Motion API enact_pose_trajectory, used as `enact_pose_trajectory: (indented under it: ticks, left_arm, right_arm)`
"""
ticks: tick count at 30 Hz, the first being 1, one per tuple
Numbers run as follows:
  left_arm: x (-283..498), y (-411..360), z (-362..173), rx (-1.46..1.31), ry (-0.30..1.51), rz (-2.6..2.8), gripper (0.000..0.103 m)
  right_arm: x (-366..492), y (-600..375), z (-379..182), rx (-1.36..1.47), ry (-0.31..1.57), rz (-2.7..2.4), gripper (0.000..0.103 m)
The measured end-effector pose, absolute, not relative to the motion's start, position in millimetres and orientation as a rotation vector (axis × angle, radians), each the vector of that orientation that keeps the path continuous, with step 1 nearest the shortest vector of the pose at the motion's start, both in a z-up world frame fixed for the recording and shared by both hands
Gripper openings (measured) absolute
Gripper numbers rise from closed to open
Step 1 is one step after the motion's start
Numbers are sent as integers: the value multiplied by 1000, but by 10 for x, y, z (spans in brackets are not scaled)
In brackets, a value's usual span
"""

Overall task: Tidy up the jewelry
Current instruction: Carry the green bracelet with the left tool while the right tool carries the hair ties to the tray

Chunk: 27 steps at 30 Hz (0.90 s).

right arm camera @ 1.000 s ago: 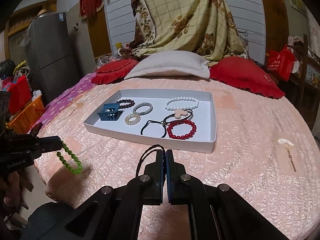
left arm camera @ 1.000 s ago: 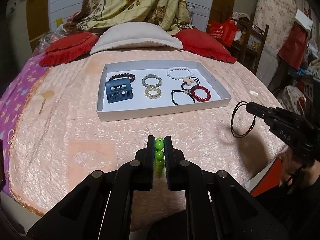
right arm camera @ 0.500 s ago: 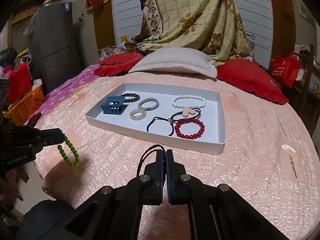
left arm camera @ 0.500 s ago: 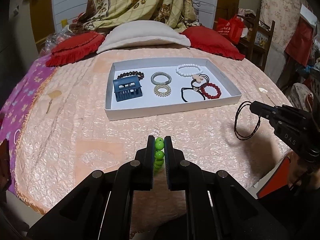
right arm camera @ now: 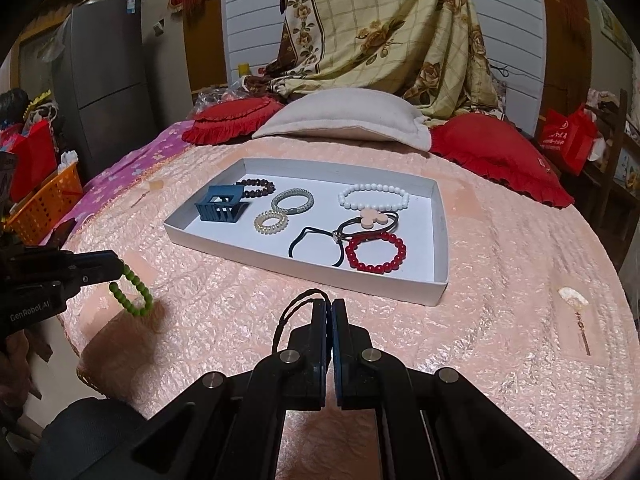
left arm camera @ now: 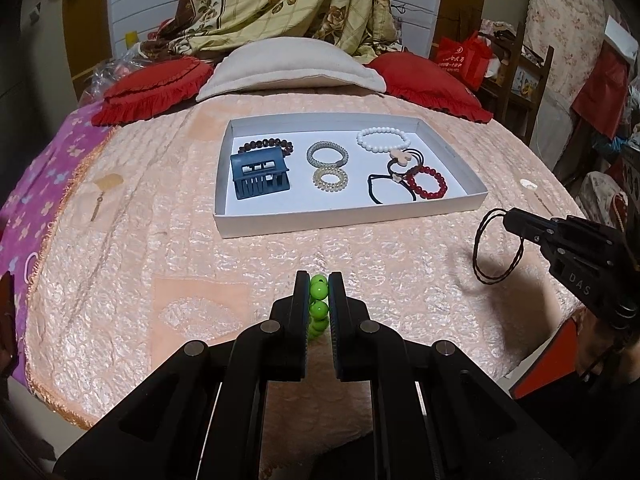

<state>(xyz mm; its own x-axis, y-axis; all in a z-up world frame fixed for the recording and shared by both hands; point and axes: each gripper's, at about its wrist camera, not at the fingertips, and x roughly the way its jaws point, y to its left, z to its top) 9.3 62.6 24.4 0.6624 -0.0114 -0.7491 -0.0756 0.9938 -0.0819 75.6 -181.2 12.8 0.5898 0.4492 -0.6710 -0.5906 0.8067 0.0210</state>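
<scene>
Left gripper [left arm camera: 319, 286] is clamped on a green bead bracelet [left arm camera: 319, 300]; right gripper [right arm camera: 332, 308] pinches a dark cord loop [right arm camera: 294, 314]. The white tray [left arm camera: 352, 216] ahead of both holds several pieces already; these two remain undelivered.

Open pink bedspread [left arm camera: 192, 264] lies between my two tools and the white tray [left arm camera: 348, 216], nothing blocking the approach. Inside, a blue hair claw [left arm camera: 259, 178] crowds the left end; bare floor shows along the tray's near wall and in its far right corner.
</scene>
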Motion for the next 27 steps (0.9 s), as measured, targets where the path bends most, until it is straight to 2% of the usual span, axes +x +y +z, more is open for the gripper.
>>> enact_pose_trajectory:
  ticks: [16, 27]
  left_arm:
    - [111, 650, 237, -108, 852, 38, 8]
    - [198, 710, 462, -122, 815, 14, 8]
  right_arm:
    - [771, -1816, 177, -197, 707, 606, 2]
    - [1076, -1853, 394, -135, 702, 604, 2]
